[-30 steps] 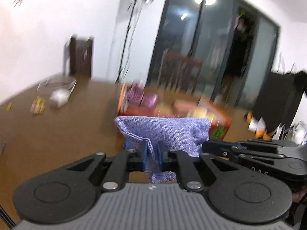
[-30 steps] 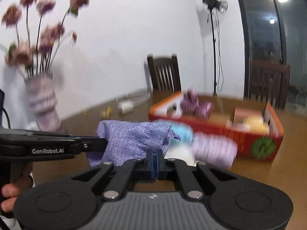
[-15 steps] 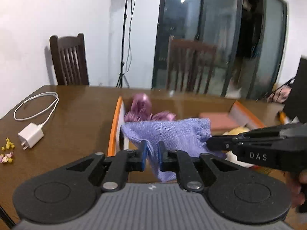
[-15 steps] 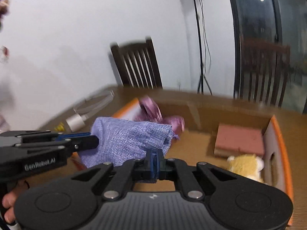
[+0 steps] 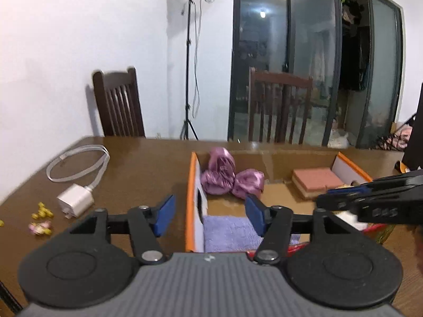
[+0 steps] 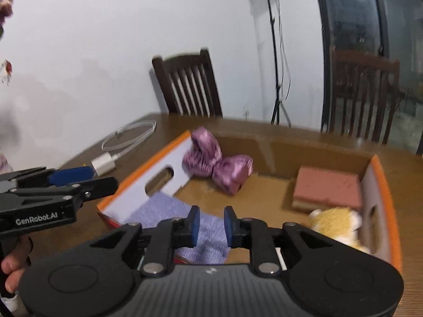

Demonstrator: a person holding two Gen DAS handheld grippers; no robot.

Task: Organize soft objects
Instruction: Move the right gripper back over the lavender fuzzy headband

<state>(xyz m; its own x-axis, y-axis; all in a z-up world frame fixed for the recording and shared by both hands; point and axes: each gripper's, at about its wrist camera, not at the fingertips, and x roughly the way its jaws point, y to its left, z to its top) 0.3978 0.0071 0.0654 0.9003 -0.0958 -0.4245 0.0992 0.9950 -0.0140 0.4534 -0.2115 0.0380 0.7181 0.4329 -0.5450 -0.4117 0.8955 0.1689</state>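
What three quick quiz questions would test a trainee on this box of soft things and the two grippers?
1. True or false: the purple cloth lies inside the box.
2. Which gripper holds something: A left, B right, C neither?
3. Fill in: the yellow plush toy sits beside the pink ____.

Key: 1 true. 2 C, both are open. 3 sponge.

Both grippers matte black, grey ribbed housings, silver pivot screws, blue pads (image 5: 165,215). Left gripper (image 6: 76,178) printed "GenRobot.AI" in white. Bare fingers (image 6: 12,269) on its handle.
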